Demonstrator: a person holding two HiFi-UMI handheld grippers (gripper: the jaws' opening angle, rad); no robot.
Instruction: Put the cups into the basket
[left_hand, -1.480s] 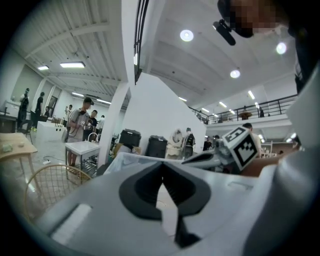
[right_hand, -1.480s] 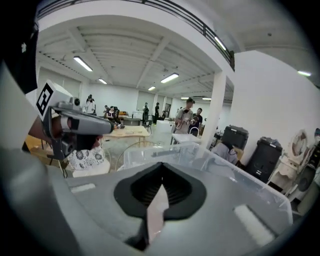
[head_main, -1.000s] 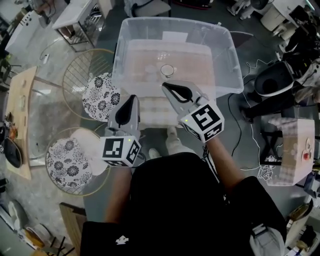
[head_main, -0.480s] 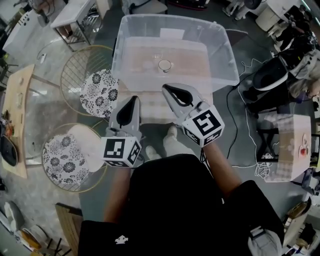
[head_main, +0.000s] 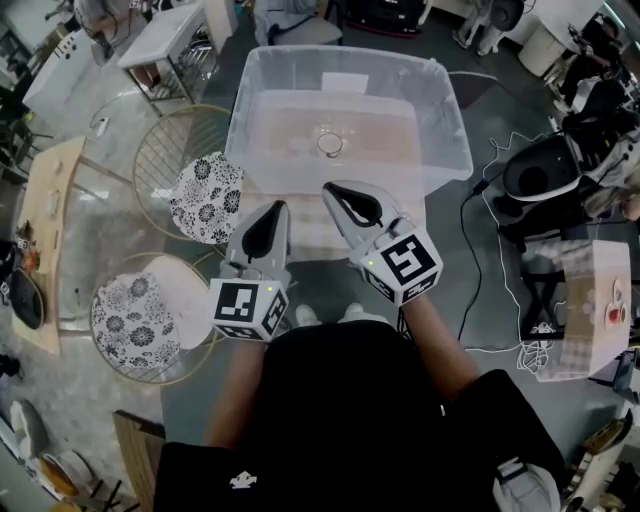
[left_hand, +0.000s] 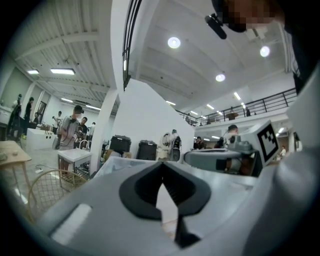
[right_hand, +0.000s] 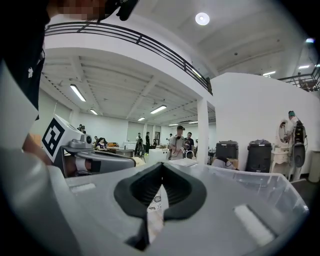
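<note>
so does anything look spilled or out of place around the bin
Nothing stands out. The clear plastic bin looks intact, the small clear glass cup seems upright on its floor, and nothing is spilled. The left gripper and right gripper are empty, jaws together.

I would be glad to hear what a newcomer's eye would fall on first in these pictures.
The large clear plastic bin at the top centre of the head view draws the eye first, with one small clear cup on its floor. Just below it, the left gripper and the right gripper sit side by side, both shut and empty. At the left stand two round wire stools with black-and-white floral cushions.
</note>
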